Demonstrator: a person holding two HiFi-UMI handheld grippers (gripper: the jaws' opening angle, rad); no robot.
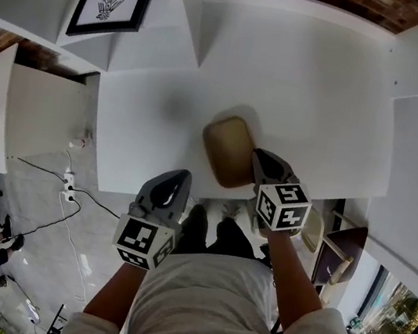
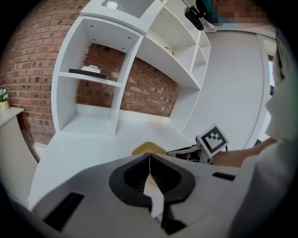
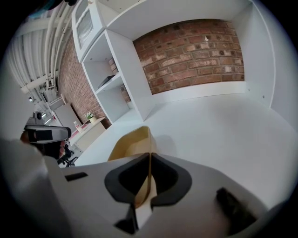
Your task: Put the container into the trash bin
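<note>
**Right tool (image 1: 258, 156) pinches lone tan container (image 1: 226, 148) on white bench (image 1: 310, 84)**
Both forearms reach forward from the person's body. The right tool is clamped on the single container's rim near the bench's front edge. The left tool (image 1: 183, 175), jaws pressed together on nothing, hangs just left of the container.

table (image 1: 307, 99): white, centre of head view | framed picture (image 1: 111, 7): upper left, flat on white shelf unit (image 2: 116, 69) | brick wall (image 3: 195, 51): top, behind the shelves | power strip with cables (image 1: 70, 181): left, on grey floor (image 1: 35, 212) | brown chair (image 1: 336, 259): lower right | potted plant (image 3: 89, 116): left, on low cabinet
</note>
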